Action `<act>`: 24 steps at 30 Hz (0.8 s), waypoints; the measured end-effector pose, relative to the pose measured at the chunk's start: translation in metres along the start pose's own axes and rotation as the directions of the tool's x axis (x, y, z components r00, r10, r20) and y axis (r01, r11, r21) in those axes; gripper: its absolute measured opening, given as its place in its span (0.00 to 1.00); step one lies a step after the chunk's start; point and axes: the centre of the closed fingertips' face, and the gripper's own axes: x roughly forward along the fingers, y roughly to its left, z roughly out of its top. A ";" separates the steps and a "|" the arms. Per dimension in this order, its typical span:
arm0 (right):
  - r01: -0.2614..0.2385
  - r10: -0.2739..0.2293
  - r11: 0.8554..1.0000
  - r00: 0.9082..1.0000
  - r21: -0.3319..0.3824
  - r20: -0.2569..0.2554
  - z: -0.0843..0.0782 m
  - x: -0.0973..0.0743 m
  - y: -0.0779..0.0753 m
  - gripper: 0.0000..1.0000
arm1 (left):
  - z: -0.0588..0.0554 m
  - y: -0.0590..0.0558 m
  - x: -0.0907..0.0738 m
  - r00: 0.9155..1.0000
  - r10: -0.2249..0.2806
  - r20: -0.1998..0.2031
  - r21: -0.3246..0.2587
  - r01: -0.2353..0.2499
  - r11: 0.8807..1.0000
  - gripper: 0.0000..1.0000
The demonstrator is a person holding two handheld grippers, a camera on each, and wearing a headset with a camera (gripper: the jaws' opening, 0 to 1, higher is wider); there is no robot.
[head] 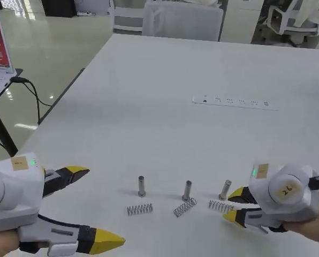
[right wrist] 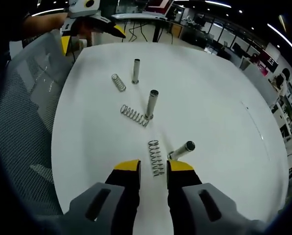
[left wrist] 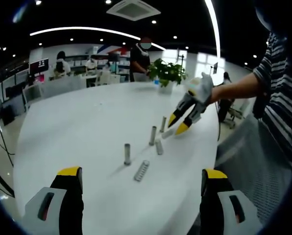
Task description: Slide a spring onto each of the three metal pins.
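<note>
On the smooth white desk, three short cylindrical pins of bright metal are standing upright in a row: the left pin, the middle pin and the right pin. Just in front of them, three thin wire coils are lying on their sides on the desk top, none yet on a pin. The left spring is lying nearly level before the left pin. The middle spring is lying at a slant, with its far end right at the foot of the middle pin; whether the two are touching cannot be told.

The right spring is being straddled at its near end by the right gripper. That gripper's black, yellow-tipped jaws are being held slightly apart, one on each side of the coil, and contact with the wire cannot be made out.

The left gripper, pale grey in the body with the same pointed yellow tips, is being held low at the near left. Its jaws are being kept spread wide and aimed towards the row, well apart from the springs.

Farther back, a flat white power strip is lying on the desk.
</note>
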 end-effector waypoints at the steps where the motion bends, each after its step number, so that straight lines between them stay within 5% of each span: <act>1: -0.005 0.005 1.000 1.000 0.004 -0.004 -0.001 0.002 0.000 0.18 | 0.000 0.000 0.000 1.000 0.000 0.000 -0.001 0.000 1.000 0.98; 14: -0.030 0.030 1.000 0.999 0.008 -0.042 -0.009 0.009 0.002 0.16 | -0.010 0.006 -0.006 1.000 -0.012 -0.021 -0.004 0.012 1.000 0.98; 24: -0.027 0.028 1.000 0.999 0.010 -0.044 -0.010 0.010 0.001 0.14 | -0.008 0.004 -0.005 1.000 -0.025 0.007 -0.029 0.025 0.999 0.98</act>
